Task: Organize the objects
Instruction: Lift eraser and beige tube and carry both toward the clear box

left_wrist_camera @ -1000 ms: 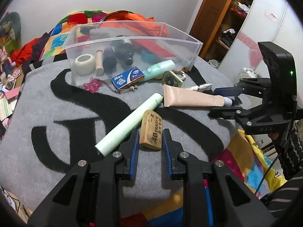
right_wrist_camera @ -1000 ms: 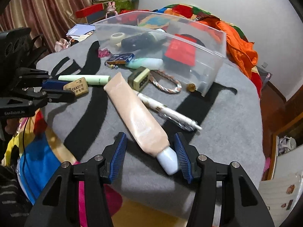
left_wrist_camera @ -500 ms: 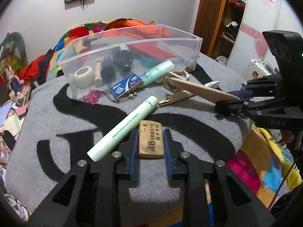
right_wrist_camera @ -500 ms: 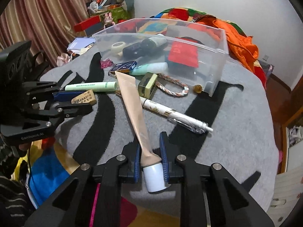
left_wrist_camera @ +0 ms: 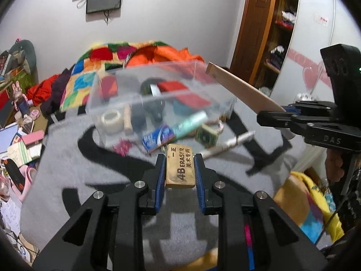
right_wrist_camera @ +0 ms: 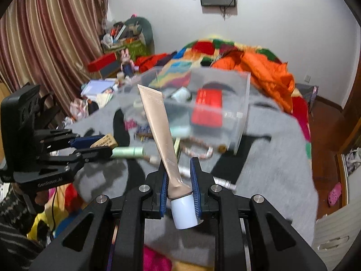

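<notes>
My left gripper point(left_wrist_camera: 180, 169) is shut on a tan 4B eraser point(left_wrist_camera: 181, 169) and holds it up above the grey rug; it also shows in the right wrist view point(right_wrist_camera: 94, 146). My right gripper point(right_wrist_camera: 179, 176) is shut on a beige cosmetic tube point(right_wrist_camera: 160, 133) near its white cap, tube pointing up and forward. The tube also shows in the left wrist view point(left_wrist_camera: 239, 90), near the clear plastic bin point(left_wrist_camera: 158, 94). The bin point(right_wrist_camera: 239, 103) holds tape, bottles and a red item.
On the grey and black rug point(left_wrist_camera: 90, 169) lie a blue Max box point(left_wrist_camera: 156, 139), a mint tube point(left_wrist_camera: 190, 123), a small green box point(left_wrist_camera: 206, 135), a white pen point(left_wrist_camera: 227, 145), a pale green tube point(right_wrist_camera: 128, 152) and a rope loop point(right_wrist_camera: 198, 151). Clutter lies left.
Both grippers have lifted their objects clear of the rug and moved toward the bin. The views are blurred by motion.
</notes>
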Tool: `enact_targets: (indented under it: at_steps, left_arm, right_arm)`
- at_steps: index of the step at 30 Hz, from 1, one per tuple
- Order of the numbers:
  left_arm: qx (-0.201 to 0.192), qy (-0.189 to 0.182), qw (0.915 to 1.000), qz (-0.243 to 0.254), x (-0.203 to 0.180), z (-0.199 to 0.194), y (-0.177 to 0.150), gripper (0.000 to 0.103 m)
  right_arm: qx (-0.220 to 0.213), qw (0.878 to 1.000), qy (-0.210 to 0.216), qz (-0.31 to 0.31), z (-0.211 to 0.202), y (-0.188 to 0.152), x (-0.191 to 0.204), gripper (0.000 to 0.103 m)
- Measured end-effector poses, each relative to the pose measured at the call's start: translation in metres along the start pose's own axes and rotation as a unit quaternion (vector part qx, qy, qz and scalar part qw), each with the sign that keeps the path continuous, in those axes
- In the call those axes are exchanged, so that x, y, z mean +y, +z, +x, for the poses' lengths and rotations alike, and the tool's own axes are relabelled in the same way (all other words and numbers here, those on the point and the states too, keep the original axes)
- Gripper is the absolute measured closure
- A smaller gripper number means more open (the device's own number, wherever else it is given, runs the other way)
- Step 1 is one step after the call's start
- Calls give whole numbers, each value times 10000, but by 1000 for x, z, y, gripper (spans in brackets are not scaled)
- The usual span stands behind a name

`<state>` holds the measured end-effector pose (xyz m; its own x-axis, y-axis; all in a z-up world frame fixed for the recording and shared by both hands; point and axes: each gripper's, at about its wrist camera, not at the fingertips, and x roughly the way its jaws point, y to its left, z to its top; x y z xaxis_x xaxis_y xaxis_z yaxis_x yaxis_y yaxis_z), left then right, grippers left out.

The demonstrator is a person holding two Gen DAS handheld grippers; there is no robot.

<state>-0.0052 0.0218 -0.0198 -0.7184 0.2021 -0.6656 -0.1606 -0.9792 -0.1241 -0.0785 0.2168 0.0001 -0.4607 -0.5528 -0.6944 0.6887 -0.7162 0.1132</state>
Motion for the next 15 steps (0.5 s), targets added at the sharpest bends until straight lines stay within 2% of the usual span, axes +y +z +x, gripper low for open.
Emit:
enact_targets:
  at_steps: [6,15]
  left_arm:
    - [-346,57,9994,-55,7,-9,26,79]
    - [-553,213,9982,-125,24,2,63,79]
  right_arm:
    - [-332,9993,-151,66,2,29,-7,86]
    - [-653,9974,-238,203,17,71,-19,86]
